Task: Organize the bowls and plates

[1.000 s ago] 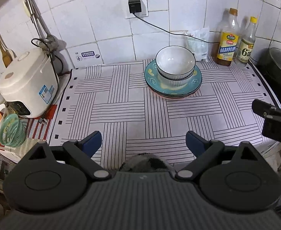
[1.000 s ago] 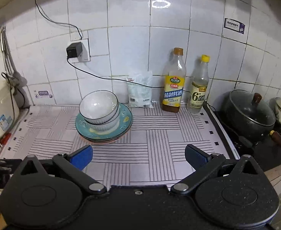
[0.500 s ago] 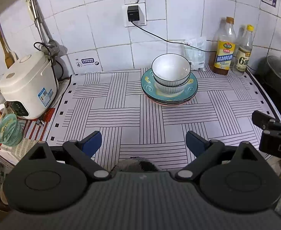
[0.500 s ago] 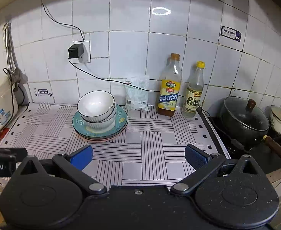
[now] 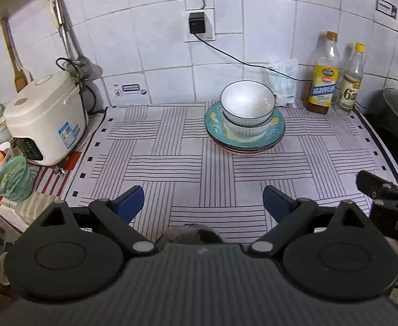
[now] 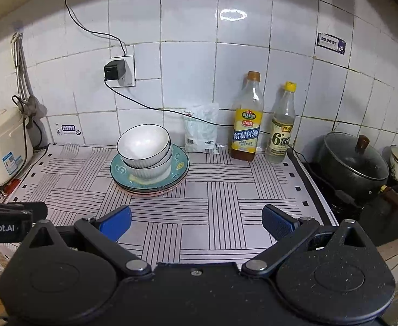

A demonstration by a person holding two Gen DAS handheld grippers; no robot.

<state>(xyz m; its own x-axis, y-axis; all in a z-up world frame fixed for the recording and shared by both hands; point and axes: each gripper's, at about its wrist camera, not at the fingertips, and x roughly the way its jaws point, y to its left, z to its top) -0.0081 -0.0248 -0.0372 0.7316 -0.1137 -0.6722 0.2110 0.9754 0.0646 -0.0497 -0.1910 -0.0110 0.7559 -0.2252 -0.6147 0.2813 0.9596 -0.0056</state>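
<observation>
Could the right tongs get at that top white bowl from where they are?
Probably yes: the right tongs are open, and only bare striped mat lies between them and the top bowl.

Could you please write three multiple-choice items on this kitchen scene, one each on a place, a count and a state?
1. Where do the bowls sit?
A. on the stack of plates
B. on the rice cooker
C. inside the black pot

2. How many bottles stand by the wall?
A. one
B. two
C. four

3. How are the right tongs?
A. shut on a bowl
B. shut on a plate
C. open, holding nothing

Answers:
1 A, the nested bowls rest in the top teal plate.
2 B, an amber-filled bottle and a clear bottle stand side by side.
3 C, the blue pads are wide apart over the bare mat, as are the left tongs.
</observation>
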